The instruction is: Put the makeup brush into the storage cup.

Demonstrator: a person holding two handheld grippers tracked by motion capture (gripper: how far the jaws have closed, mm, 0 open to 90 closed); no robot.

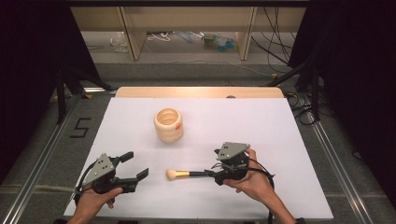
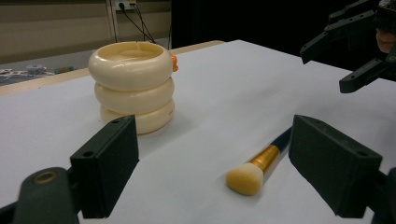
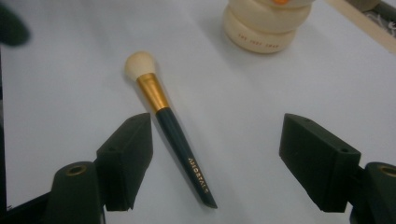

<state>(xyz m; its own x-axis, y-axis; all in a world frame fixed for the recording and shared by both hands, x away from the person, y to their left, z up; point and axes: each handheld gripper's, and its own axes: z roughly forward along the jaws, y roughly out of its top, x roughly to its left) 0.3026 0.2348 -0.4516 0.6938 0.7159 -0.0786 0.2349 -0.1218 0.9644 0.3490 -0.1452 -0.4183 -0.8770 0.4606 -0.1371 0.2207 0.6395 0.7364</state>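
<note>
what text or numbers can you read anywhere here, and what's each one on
"5": black mark on the grey floor left of the table.
"ANGRTALE" or similar, gold letters too blurred to be sure: dark handle of the makeup brush.
Reddish print along the bottom ring of the cream holder: too small and blurred to read.

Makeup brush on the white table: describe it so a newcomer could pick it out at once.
On the white table, look near the front edge, between the two handheld grippers. There lies the makeup brush: dark slim handle, gold collar, cream bristle tip. The only other item, a cream ringed pot, stands upright farther back.
</note>
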